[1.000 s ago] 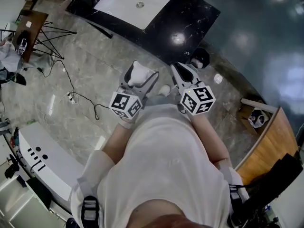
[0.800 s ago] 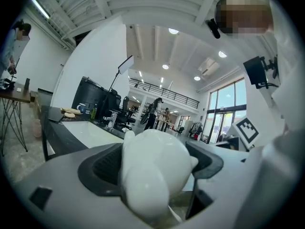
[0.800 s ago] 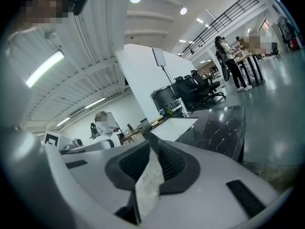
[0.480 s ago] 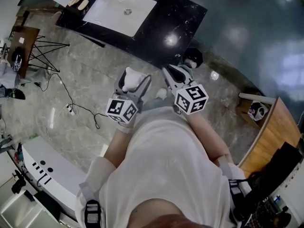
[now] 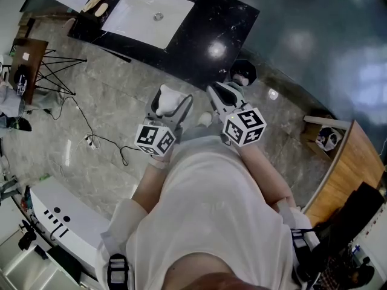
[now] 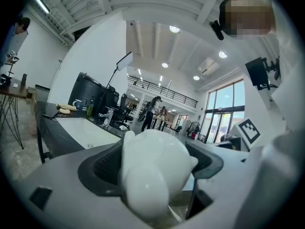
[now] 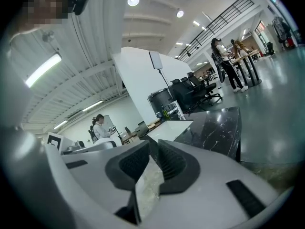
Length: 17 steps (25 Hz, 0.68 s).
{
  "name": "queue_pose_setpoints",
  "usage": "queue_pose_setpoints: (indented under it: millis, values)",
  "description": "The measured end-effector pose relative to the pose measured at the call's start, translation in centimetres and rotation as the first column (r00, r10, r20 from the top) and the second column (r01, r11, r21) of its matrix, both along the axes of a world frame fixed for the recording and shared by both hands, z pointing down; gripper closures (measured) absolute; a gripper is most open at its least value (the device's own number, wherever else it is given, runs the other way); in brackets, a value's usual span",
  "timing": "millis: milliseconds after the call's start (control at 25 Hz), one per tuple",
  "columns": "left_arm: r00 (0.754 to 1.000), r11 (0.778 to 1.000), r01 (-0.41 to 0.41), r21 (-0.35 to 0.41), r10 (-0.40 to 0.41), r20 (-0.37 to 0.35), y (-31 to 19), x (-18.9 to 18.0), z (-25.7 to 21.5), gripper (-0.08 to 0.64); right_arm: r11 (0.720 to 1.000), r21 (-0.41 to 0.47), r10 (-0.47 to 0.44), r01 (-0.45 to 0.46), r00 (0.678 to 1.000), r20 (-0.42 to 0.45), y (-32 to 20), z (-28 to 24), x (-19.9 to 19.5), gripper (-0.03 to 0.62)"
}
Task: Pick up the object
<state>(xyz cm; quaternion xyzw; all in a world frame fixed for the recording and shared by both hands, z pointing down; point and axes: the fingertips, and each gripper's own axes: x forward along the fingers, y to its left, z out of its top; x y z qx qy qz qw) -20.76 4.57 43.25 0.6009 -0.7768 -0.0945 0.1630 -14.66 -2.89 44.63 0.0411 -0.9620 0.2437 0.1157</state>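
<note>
A white, rounded, glossy object [image 6: 153,168] sits between the dark pads of my left gripper [image 6: 152,159], which is shut on it. In the head view the white object [image 5: 169,101] shows at the tip of the left gripper [image 5: 174,97], held above the marble floor in front of the person's body. Beside it, my right gripper [image 5: 216,93] points the same way. In the right gripper view its ribbed pads [image 7: 172,160] nearly touch and my right gripper [image 7: 153,162] is shut with nothing in it.
A black marble counter [image 5: 213,23] with a white sink [image 5: 147,13] lies ahead. A black-legged stand [image 5: 45,65] and a floor cable [image 5: 100,124] are to the left, a wooden unit [image 5: 344,171] to the right, and a white appliance [image 5: 60,213] at lower left.
The head view has shifted, so the counter and sink now sit further up and left. Both grippers keep their places before the body, the left one holding the white object throughout.
</note>
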Motion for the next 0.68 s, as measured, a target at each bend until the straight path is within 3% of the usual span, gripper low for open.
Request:
queue_pose_setpoints:
  millis: [680]
  values:
    - [0.999,0.999,-0.035,-0.012,0.035,-0.001,-2.6,1.3,0.0,0.135,0.998,-0.017,0.064,-0.064,0.998,-0.001,-2.9,0.2,2.0,0.525]
